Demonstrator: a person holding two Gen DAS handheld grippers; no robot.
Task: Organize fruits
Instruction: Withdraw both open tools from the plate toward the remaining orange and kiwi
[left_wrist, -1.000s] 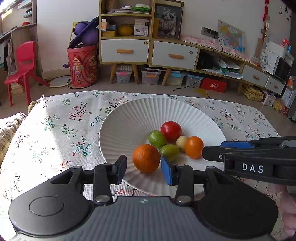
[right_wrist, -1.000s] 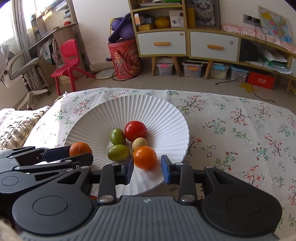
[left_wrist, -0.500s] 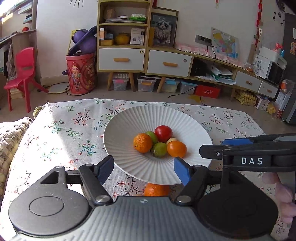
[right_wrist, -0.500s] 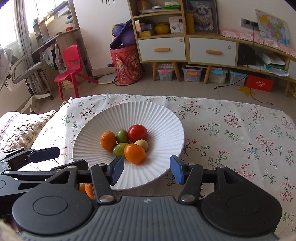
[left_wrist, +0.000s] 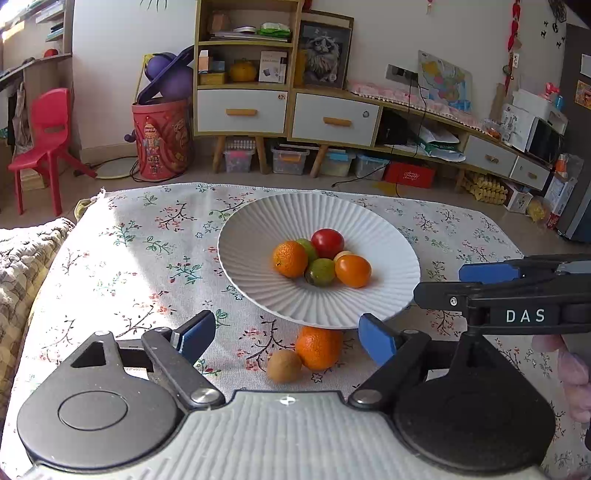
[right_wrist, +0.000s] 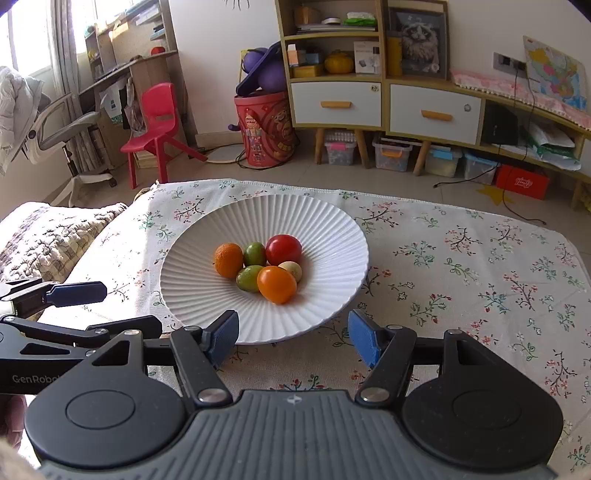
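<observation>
A white ribbed plate (left_wrist: 388, 236) (right_wrist: 332, 229) sits on the flowered tablecloth. It holds a mandarin (left_wrist: 290, 258) (right_wrist: 228, 260), a red tomato (left_wrist: 327, 243) (right_wrist: 283, 249), two green fruits (left_wrist: 320, 272) (right_wrist: 249, 277), a small pale fruit (right_wrist: 291, 269) and an orange tomato (left_wrist: 352, 270) (right_wrist: 276, 284). In the left wrist view an orange (left_wrist: 319, 348) and a kiwi (left_wrist: 284, 365) lie on the cloth in front of the plate. My left gripper (left_wrist: 287, 338) is open and empty above them. My right gripper (right_wrist: 293, 334) is open and empty at the plate's near rim.
The flowered tablecloth (right_wrist: 480, 266) covers the table. A folded blanket (right_wrist: 44, 236) lies at the left edge. A red chair (right_wrist: 159, 125), a red bin (right_wrist: 264, 127) and a long cabinet (right_wrist: 369, 99) stand beyond the table.
Both grippers opened wide and drew back from the plate. The left let go of the mandarin and the right let go of the orange tomato; both now rest in the plate. An orange and a kiwi came into view.
</observation>
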